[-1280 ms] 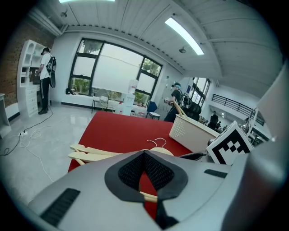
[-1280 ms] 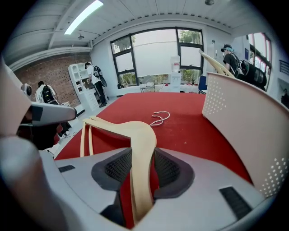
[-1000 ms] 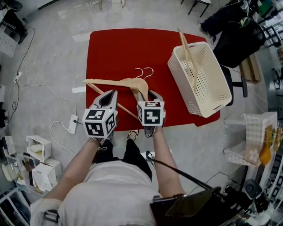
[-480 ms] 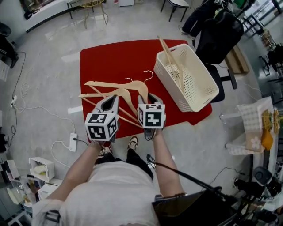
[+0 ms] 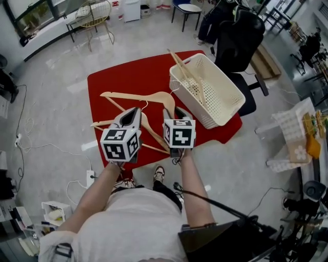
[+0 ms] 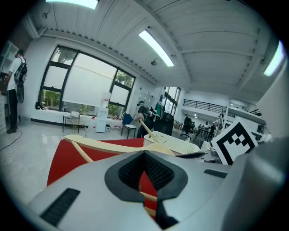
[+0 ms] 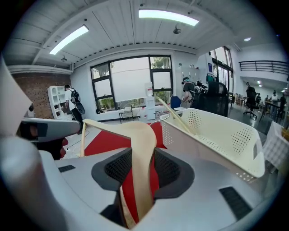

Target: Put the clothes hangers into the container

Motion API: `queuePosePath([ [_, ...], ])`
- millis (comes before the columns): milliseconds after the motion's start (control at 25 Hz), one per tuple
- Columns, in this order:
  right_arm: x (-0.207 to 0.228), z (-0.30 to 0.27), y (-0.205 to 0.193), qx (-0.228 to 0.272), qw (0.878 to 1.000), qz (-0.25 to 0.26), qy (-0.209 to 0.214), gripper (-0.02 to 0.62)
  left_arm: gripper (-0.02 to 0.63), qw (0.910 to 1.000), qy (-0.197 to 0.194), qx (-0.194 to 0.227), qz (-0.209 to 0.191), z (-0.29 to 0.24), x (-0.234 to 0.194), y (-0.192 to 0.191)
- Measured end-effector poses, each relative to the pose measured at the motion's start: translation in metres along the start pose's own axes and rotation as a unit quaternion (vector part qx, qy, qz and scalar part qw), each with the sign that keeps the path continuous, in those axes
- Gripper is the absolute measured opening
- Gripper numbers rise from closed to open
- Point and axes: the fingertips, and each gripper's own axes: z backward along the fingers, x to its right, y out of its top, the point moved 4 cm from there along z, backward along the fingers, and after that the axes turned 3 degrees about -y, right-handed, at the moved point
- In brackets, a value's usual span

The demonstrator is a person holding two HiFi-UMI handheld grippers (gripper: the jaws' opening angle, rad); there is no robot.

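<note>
I hold two pale wooden hangers above the red mat [image 5: 118,82]. My left gripper [image 5: 131,116] is shut on the thin lower bar of the nearer hanger [image 5: 149,132]; that bar [image 6: 149,197] crosses between its dark pads. My right gripper [image 5: 171,113] is shut on the broad neck of the farther hanger [image 5: 138,96], whose wood [image 7: 141,149] fills the gap between the pads. The white perforated basket [image 5: 221,98] stands on the mat's right side, just right of the right gripper, with several hangers [image 5: 185,74] leaning in it. It also shows in the right gripper view [image 7: 216,135].
A black office chair [image 5: 241,43] stands behind the basket. A power strip [image 5: 92,179] and cables lie on the grey floor at left. A light chair [image 5: 97,13] stands at the far back. Shelving and clutter [image 5: 302,138] line the right side.
Both grippers have risen with their hangers, which are now off the mat. The two hangers have separated, and the basket now lies closer to the right gripper.
</note>
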Motion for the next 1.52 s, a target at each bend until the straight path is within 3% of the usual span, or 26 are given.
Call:
queuePosePath([
  [440, 0.031, 0.014, 0.026, 0.028, 0.999, -0.019, -0.035, 0.160, 0.003, 0.9991, -0.013, 0.034, -0.022, -0.015, 0.011, 0.040],
  [1160, 0.121, 0.041, 0.081, 0.072, 0.990, -0.053, -0.108, 0.160, 0.003, 0.9955, -0.043, 0.072, -0.045, -0.060, 0.053, 0.100],
  [1520, 0.164, 0.047, 0.106, 0.088, 0.988, -0.069, -0.104, 0.160, 0.003, 0.9944, -0.054, 0.077, -0.048, -0.095, 0.094, 0.115],
])
